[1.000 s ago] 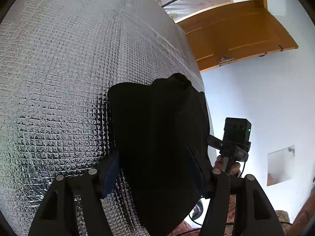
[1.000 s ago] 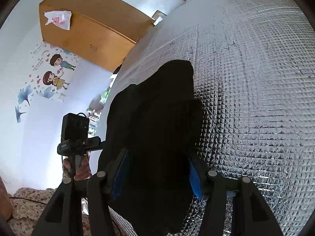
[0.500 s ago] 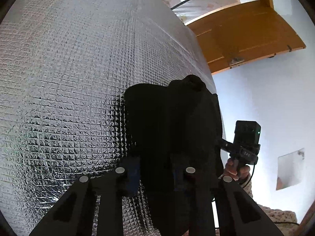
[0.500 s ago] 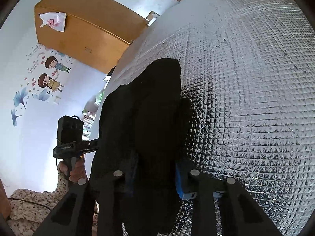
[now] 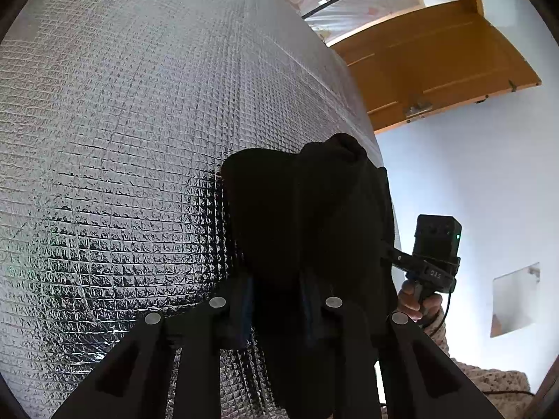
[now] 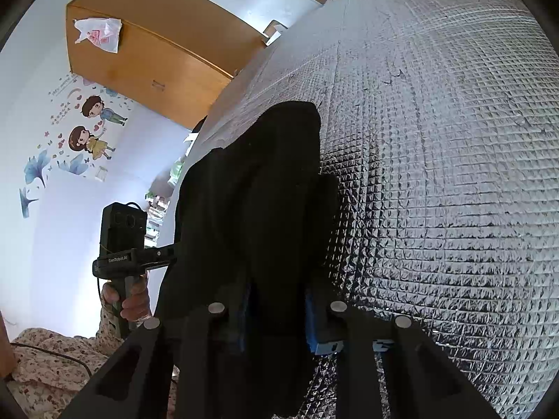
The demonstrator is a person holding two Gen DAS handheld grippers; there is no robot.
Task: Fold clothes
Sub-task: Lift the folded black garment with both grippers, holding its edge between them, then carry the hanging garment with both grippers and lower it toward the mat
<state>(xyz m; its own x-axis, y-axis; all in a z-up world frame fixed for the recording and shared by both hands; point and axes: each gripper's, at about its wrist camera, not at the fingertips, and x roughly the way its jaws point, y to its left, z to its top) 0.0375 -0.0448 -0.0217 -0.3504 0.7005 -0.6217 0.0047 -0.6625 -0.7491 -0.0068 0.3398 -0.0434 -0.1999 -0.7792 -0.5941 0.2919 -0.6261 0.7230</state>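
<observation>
The black garment [image 5: 307, 230] lies straight ahead of both my grippers on the silver quilted foil mat [image 5: 122, 139], with its near edge running between them and hanging toward me over the mat's front edge. Its long axis runs away from me, along the line my fingers point, out to a rounded far end [image 6: 290, 122] resting on the mat.

My left gripper [image 5: 276, 300] has just been closing and now pinches the near edge, cloth filling the gap between its blue-lined fingers [image 5: 246, 300]. My right gripper [image 6: 276, 307] has likewise just been closing and grips the same edge, its blue pads [image 6: 311, 317] pressed against the fabric.

The two grips sit side by side across the garment's width: from the left camera I see my right hand [image 5: 415, 305] just off to the right, and from the right camera my left hand [image 6: 131, 300] just off to the left.

Neither hand is nearer than the other. I judge the next move is to carry this held edge forward over the cloth toward the far end, both hands travelling together so the fold stays square.
</observation>
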